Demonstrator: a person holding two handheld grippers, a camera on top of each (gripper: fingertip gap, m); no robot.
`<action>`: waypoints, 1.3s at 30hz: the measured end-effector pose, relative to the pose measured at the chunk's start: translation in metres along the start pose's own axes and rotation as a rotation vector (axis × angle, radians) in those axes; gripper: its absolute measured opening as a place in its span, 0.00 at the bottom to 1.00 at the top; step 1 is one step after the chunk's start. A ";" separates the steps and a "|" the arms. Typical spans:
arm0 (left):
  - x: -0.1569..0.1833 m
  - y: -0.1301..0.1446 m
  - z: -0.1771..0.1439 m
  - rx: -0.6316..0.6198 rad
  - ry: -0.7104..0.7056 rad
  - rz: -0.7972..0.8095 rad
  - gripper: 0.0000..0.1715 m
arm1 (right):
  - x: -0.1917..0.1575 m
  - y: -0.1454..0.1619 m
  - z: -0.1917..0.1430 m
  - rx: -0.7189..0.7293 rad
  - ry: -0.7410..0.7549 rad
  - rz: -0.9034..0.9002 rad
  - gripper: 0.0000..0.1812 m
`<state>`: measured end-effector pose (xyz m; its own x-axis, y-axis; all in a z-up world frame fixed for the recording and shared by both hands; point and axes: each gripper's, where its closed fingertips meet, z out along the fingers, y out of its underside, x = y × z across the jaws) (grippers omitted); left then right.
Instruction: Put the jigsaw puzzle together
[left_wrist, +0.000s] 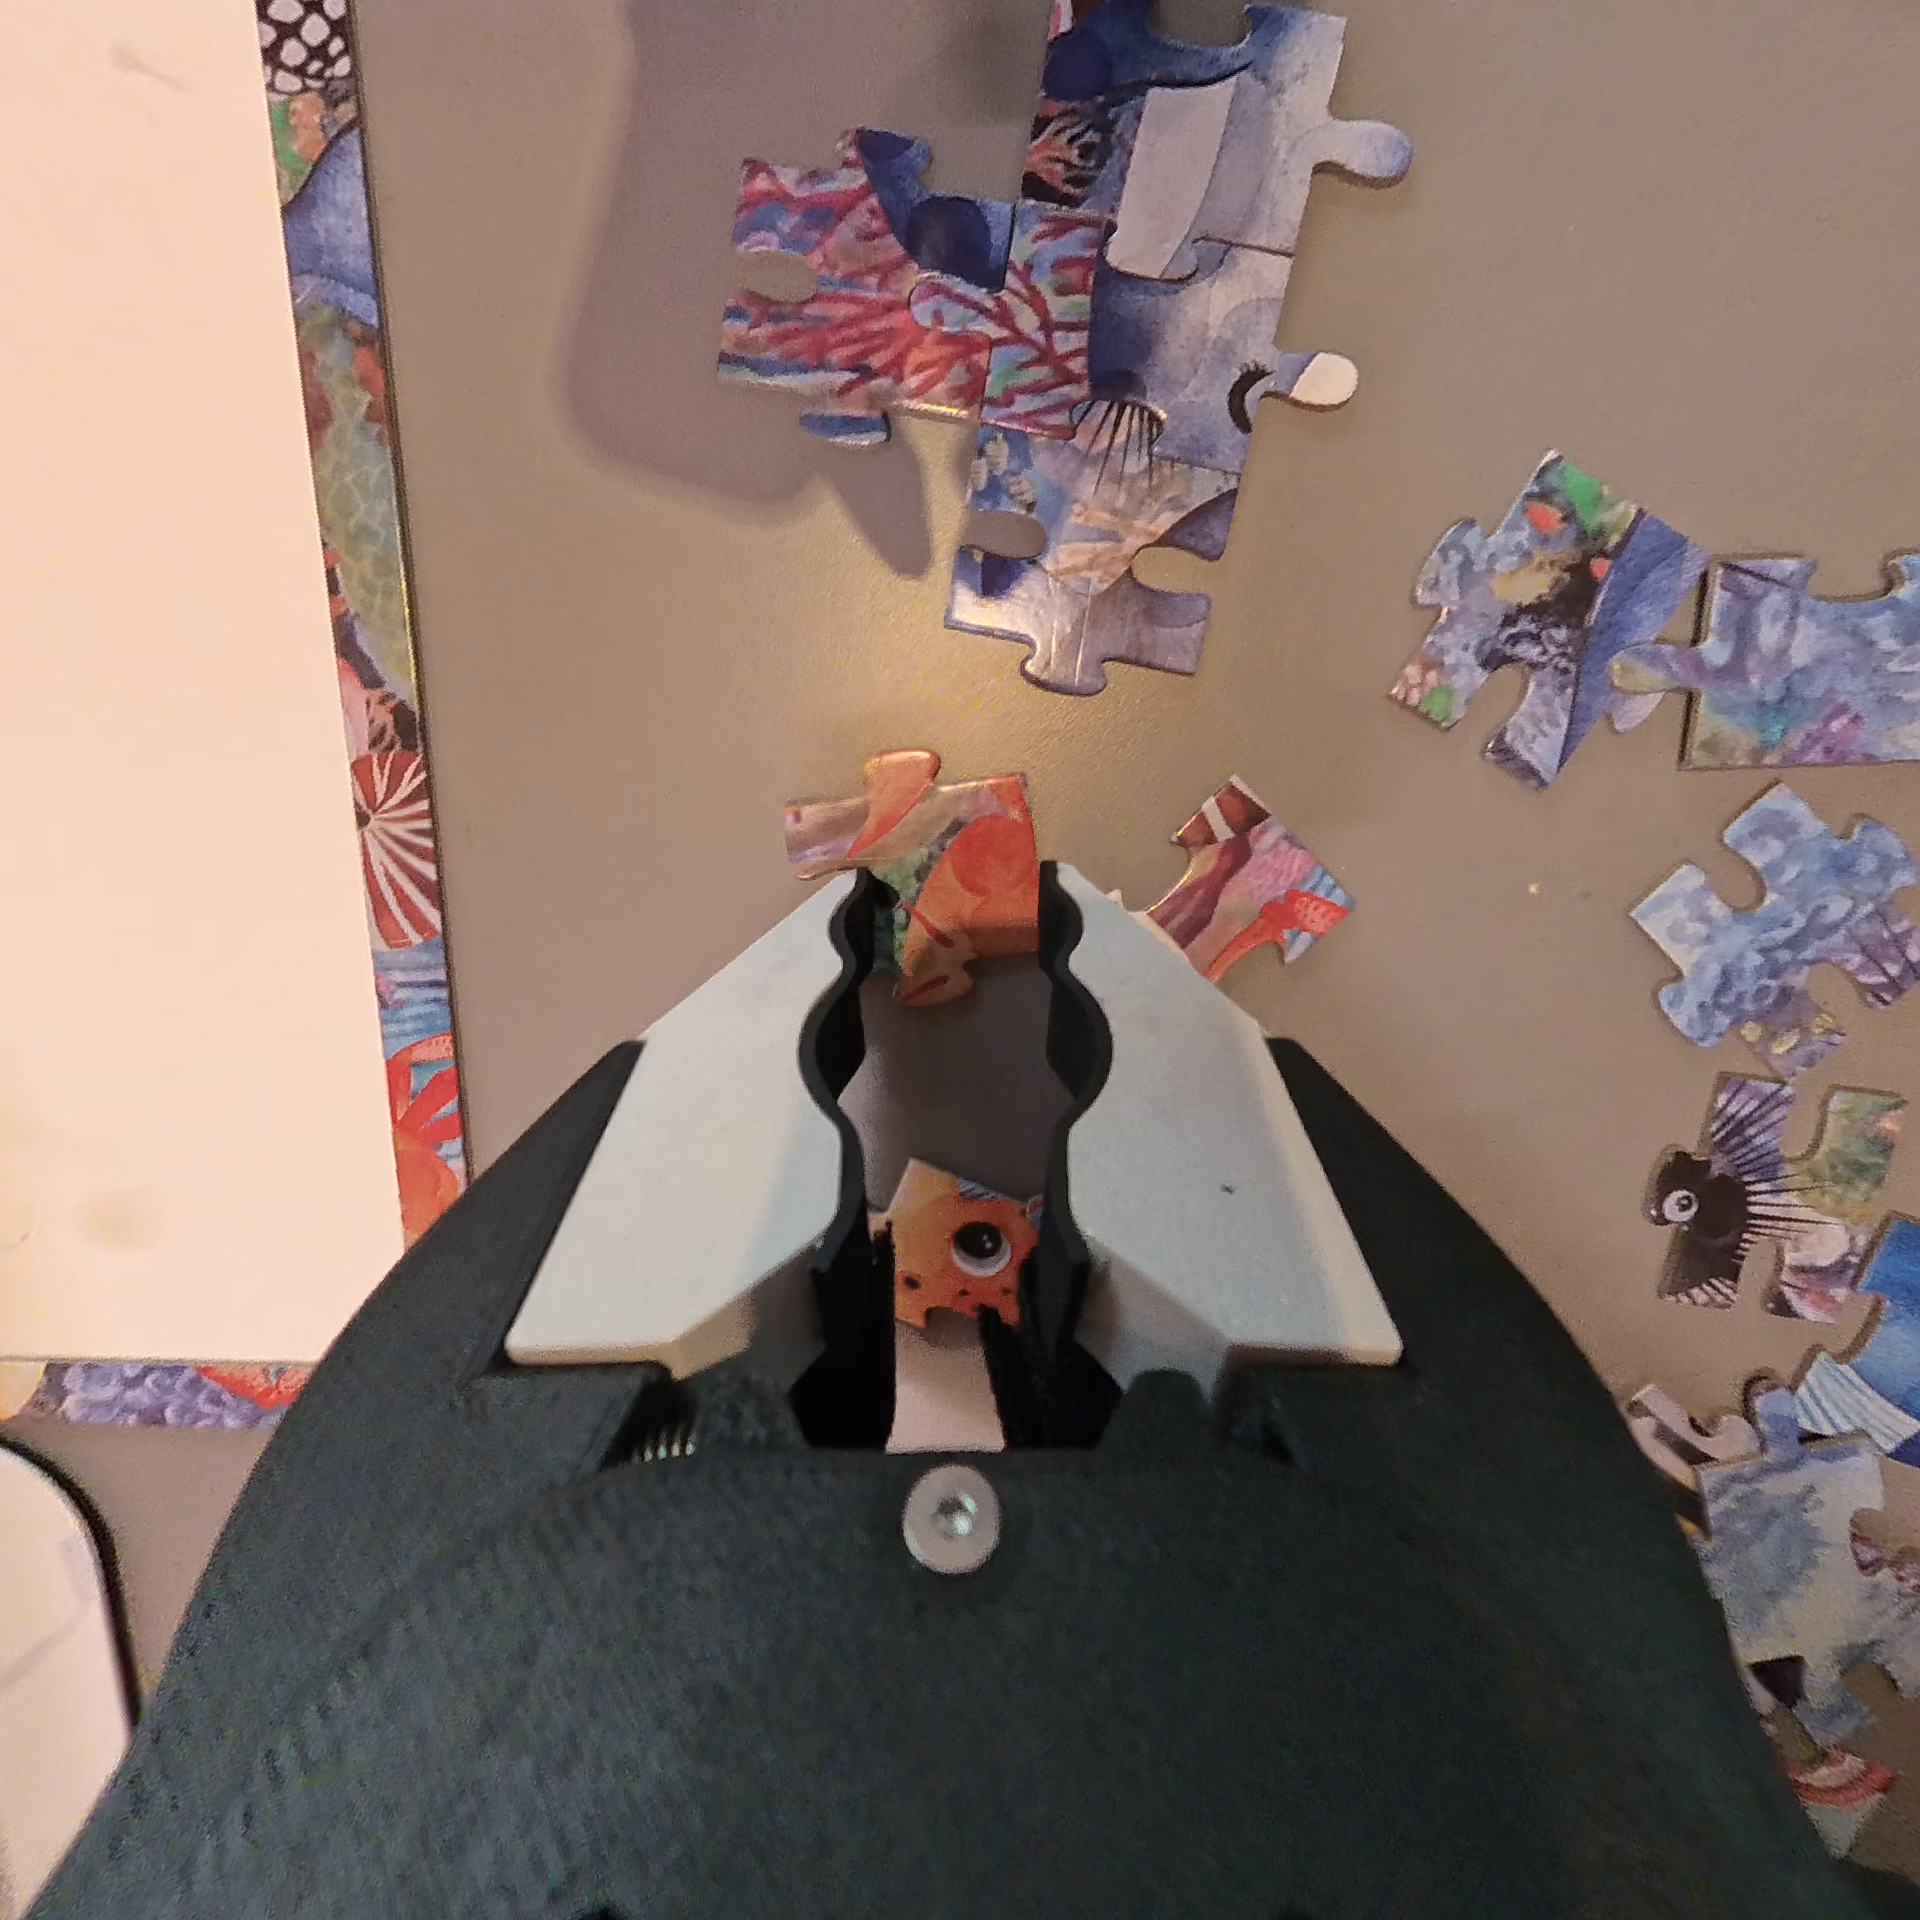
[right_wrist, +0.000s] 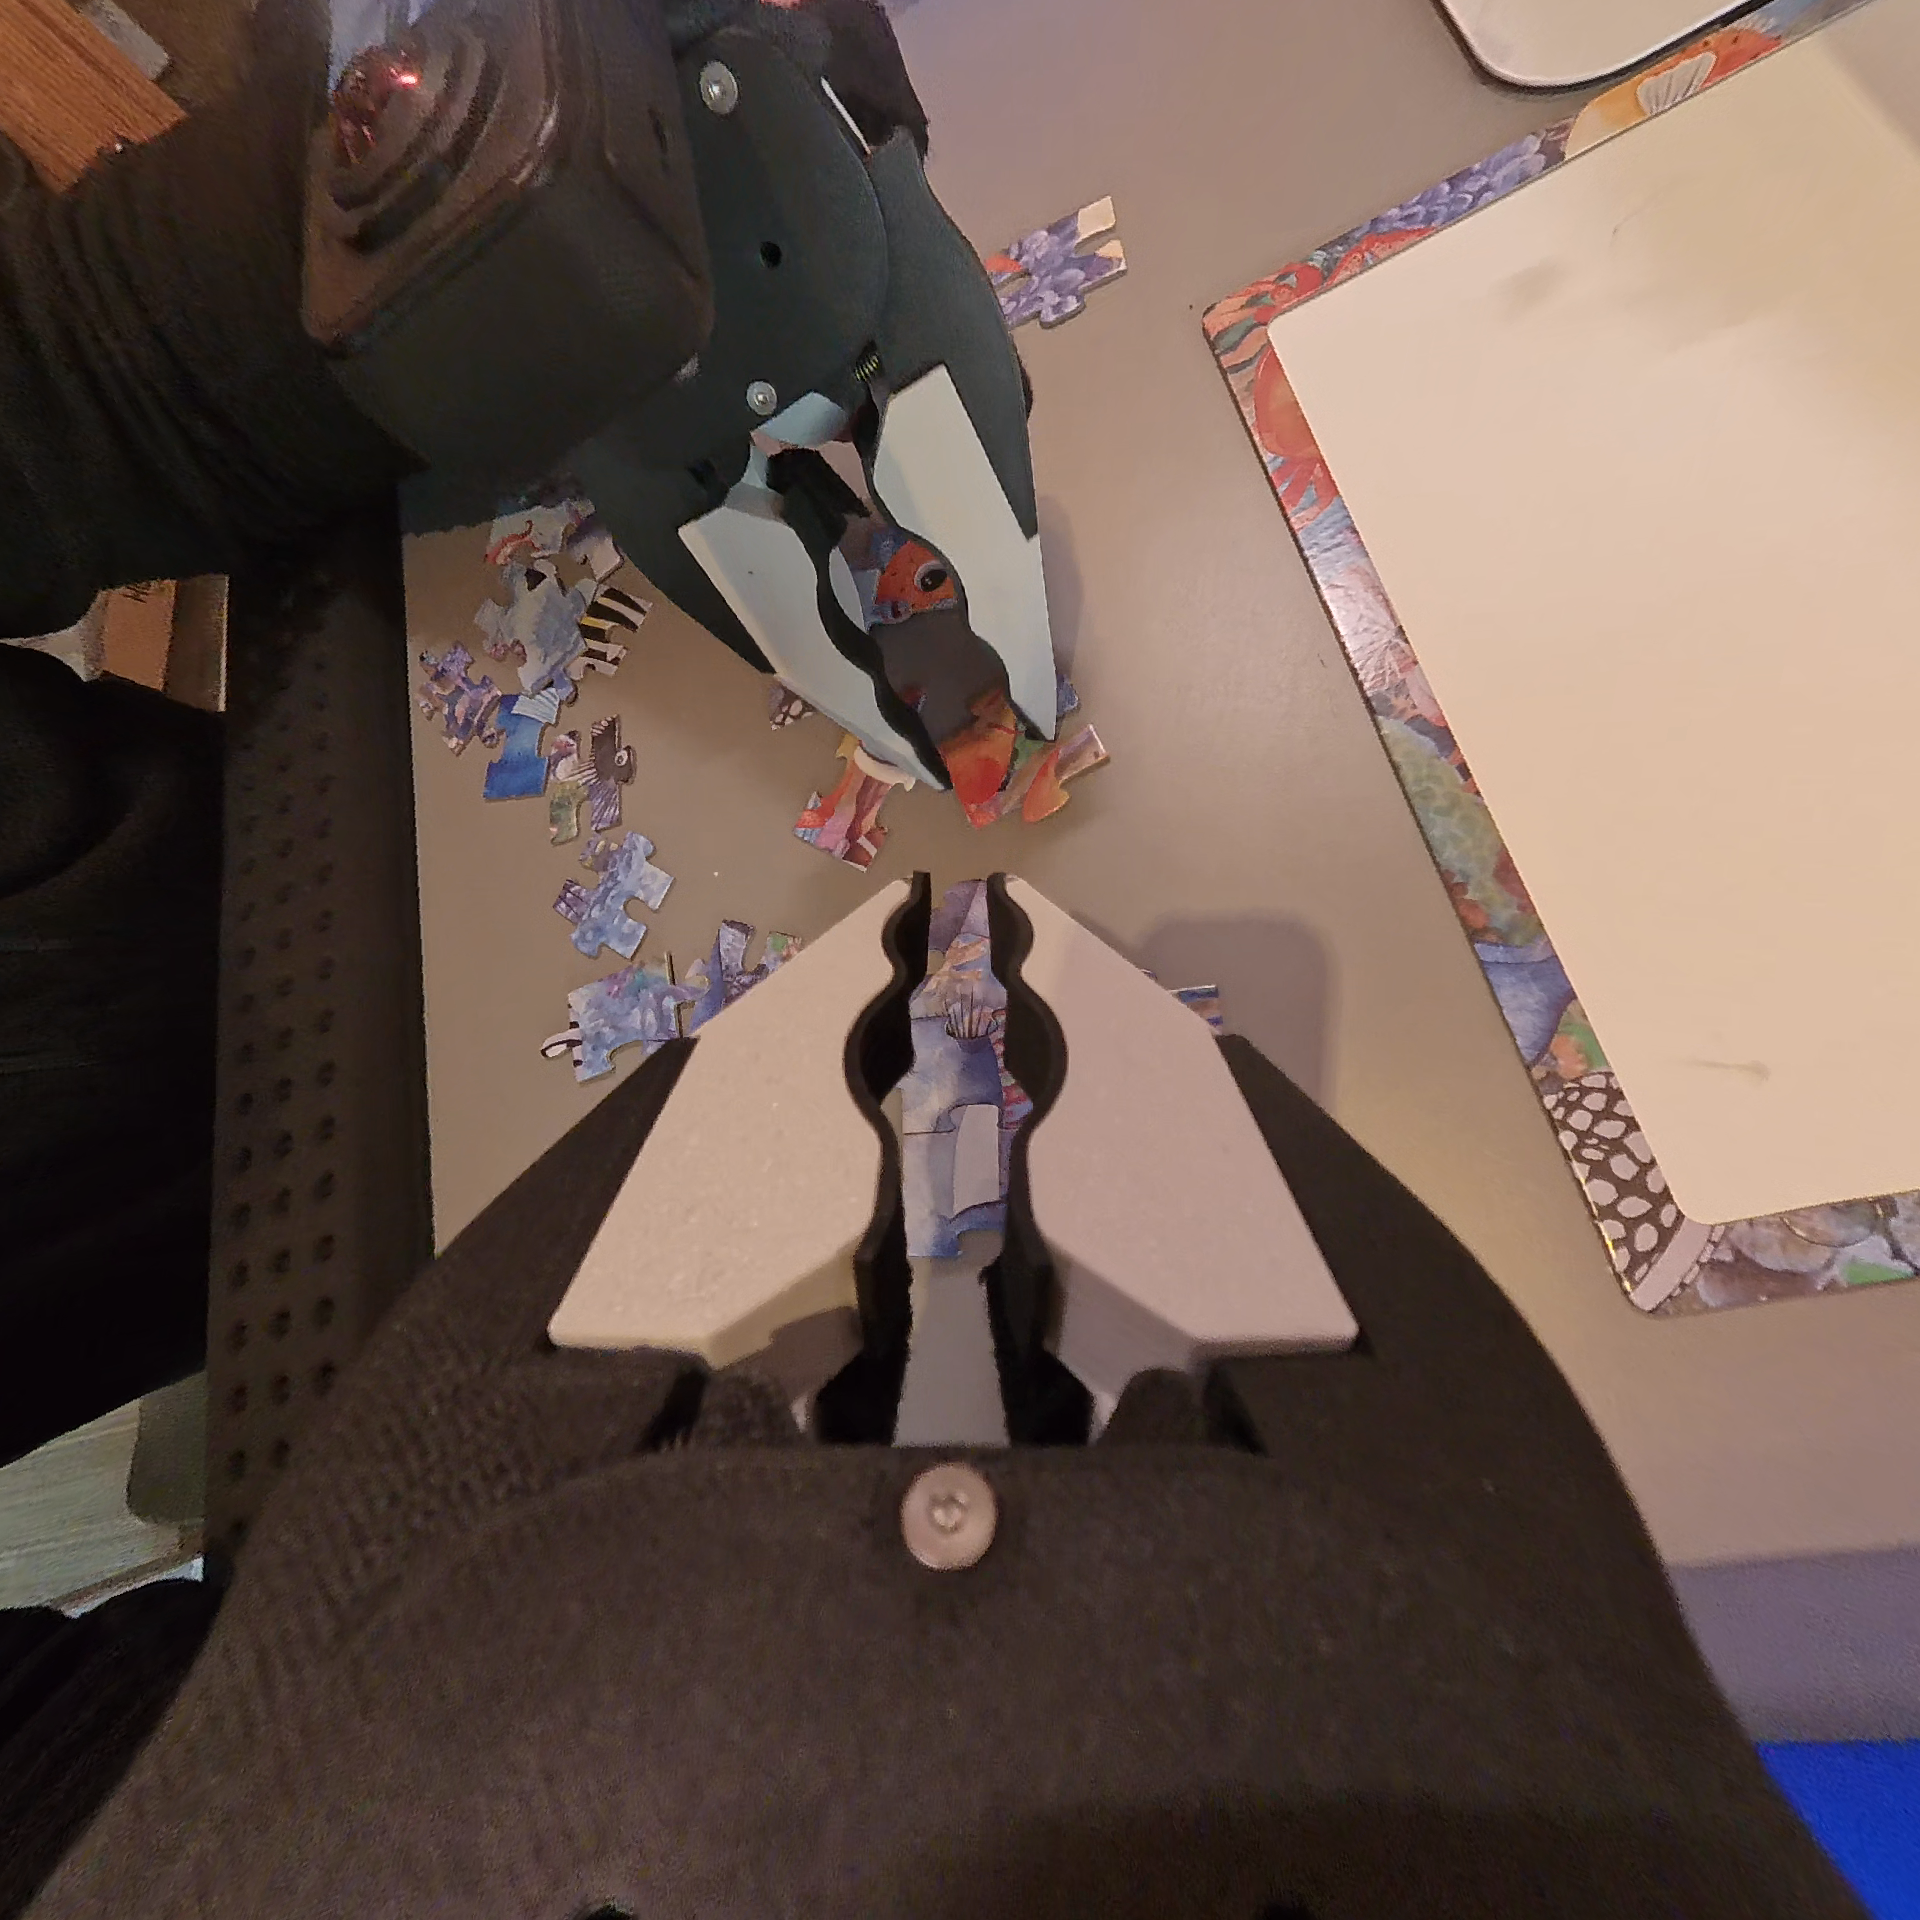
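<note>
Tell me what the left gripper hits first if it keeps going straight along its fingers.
The left gripper already pinches an orange puzzle piece. Straight ahead, probably bare grey table, then the joined blue-and-coral cluster; depth is unclear.

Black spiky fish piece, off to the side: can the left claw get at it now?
Probably not yet. The left claw is shut on an orange piece. The black spiky fish piece lies uncovered on the table, so the path looks free once it lets go.

Glossy cardboard puzzle pieces (left_wrist: 997, 312) lie on a smooth matt grey table (left_wrist: 582, 675); rough plastic tongs (left_wrist: 954, 883).
</note>
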<state>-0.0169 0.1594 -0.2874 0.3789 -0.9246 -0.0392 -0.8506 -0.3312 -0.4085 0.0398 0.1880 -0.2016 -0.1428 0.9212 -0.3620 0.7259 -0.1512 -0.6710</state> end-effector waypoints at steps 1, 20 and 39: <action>-0.001 0.001 0.000 0.000 -0.005 0.002 0.17 | 0.000 0.000 0.001 -0.003 0.001 0.000 0.05; -0.019 -0.026 -0.015 0.078 -0.295 0.215 0.17 | 0.026 0.009 0.030 -0.025 0.042 0.100 0.10; -0.018 -0.055 -0.037 0.194 -0.428 0.317 0.14 | 0.018 0.000 0.031 0.050 -0.042 0.096 0.00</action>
<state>0.0098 0.1869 -0.2301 0.2646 -0.8013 -0.5365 -0.8794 0.0278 -0.4752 0.0162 0.1941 -0.2278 -0.1031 0.8858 -0.4524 0.7031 -0.2568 -0.6631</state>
